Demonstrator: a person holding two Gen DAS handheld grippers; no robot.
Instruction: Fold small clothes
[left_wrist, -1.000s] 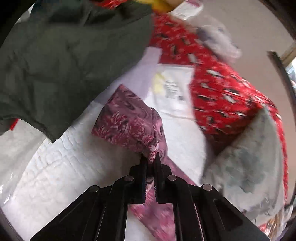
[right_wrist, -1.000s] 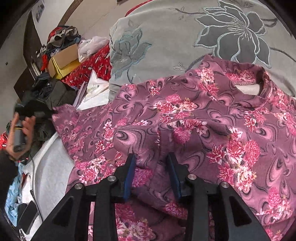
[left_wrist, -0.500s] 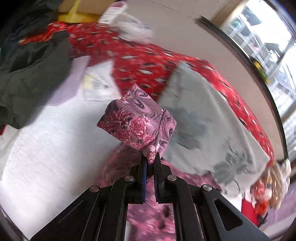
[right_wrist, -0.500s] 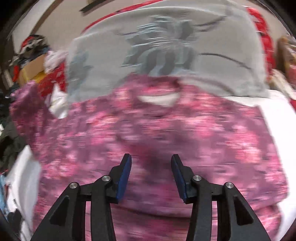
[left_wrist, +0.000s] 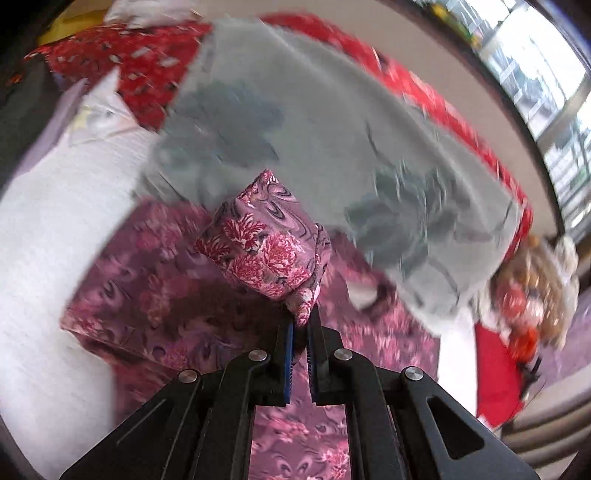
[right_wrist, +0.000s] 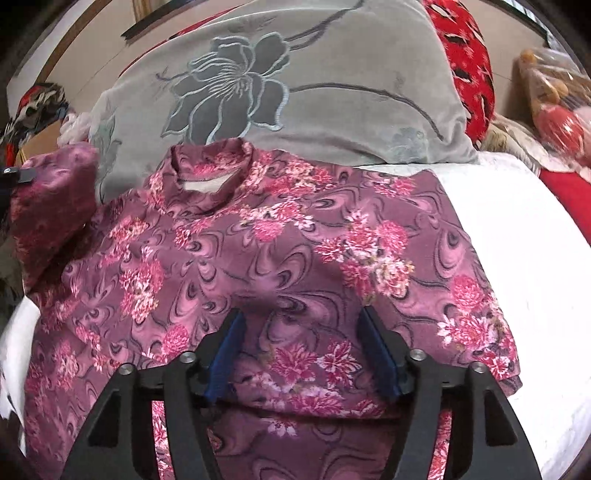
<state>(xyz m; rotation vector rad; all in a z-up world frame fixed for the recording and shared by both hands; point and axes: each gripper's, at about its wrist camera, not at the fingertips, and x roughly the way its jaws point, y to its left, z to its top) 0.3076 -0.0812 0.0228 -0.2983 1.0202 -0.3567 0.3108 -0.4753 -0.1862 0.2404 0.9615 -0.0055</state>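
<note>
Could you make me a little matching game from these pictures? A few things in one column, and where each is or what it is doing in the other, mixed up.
Things:
1. left gripper
2. right gripper
3. grey flower pillow
4. floral top

States or places:
A. propped behind the collar, at the far side of the bed
B. spread flat on the white bed cover
C. shut on a lifted sleeve
D. jaws apart above the cloth, gripping nothing, having just been opening

Pairs: 1-C, 2-D, 3-A, 4-B
</note>
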